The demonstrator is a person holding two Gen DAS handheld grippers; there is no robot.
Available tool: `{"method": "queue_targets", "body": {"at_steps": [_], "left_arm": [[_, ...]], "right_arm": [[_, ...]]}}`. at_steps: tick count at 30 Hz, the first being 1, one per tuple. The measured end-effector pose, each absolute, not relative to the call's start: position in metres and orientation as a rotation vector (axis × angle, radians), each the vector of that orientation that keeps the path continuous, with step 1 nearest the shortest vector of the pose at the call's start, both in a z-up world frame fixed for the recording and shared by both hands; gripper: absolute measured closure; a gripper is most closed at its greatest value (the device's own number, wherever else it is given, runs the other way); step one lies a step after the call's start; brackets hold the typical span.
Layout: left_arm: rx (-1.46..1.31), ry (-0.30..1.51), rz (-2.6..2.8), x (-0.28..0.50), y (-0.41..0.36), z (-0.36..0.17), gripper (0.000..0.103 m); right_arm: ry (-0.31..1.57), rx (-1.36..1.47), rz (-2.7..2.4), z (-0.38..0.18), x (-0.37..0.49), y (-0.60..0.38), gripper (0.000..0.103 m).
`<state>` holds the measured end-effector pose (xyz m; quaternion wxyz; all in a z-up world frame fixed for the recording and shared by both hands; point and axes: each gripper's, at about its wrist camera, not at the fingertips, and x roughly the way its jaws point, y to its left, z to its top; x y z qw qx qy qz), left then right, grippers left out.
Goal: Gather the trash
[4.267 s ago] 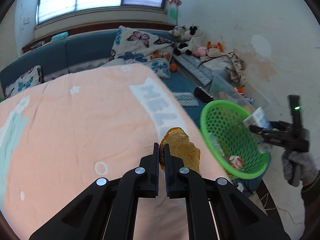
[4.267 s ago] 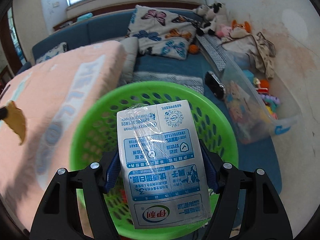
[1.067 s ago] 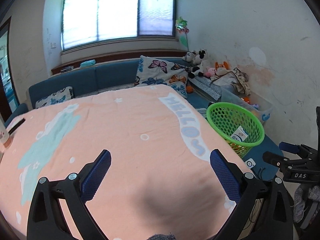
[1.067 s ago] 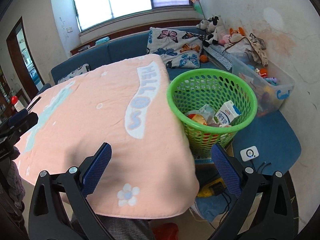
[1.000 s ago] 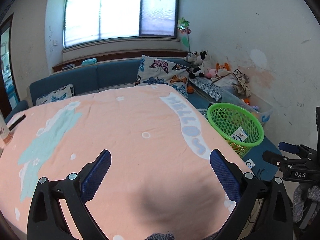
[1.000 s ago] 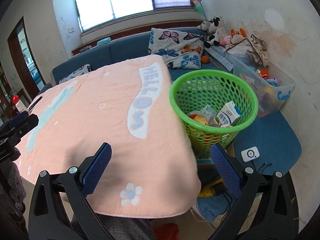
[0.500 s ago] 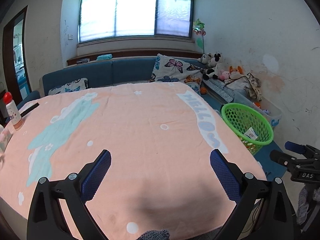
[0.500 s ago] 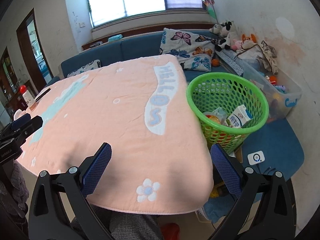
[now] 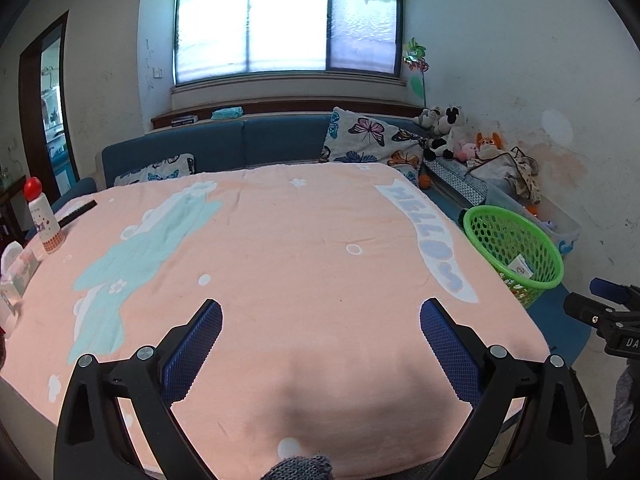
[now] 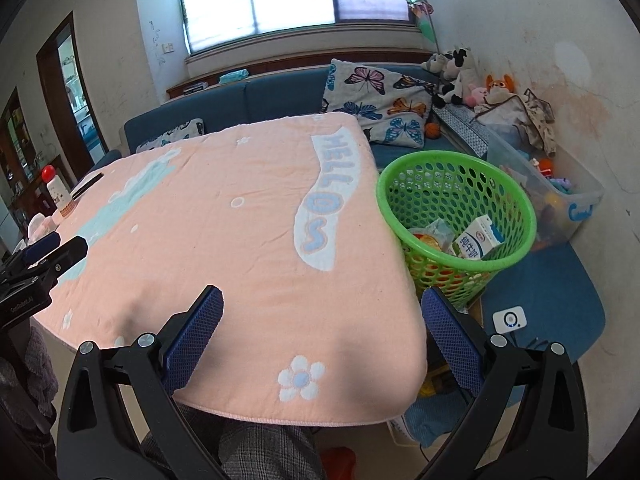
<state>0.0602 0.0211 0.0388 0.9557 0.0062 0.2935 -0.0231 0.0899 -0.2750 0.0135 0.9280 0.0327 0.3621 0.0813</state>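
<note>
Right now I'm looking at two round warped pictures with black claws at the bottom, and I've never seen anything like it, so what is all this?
Those claws are two hand-held grippers, one in each of a person's hands. Each carries a wide-angle camera that looks forward along its fingers, hence the round warp.

One picture is from the left gripper, the other from the right gripper. Both stand wide open and hold nothing.

Below them lies a table under a peach cloth with pale blue HELLO lettering. At its far left edge stand a white bottle with a red cap and a few small items that I cannot make out.

Beside the table's right edge is a green plastic mesh basket. It holds a white and blue milk carton and other collected trash.
</note>
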Motion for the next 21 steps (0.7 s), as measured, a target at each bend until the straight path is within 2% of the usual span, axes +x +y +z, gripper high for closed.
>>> {"method": "queue_targets", "body": {"at_steps": [21], "left_arm": [[0.027,0.584,-0.047,0.0597,0.023,0.0455,0.007]], "right_arm": [[0.745,0.06,0.182,0.0138,0.0924,-0.2697,0.004]]}}
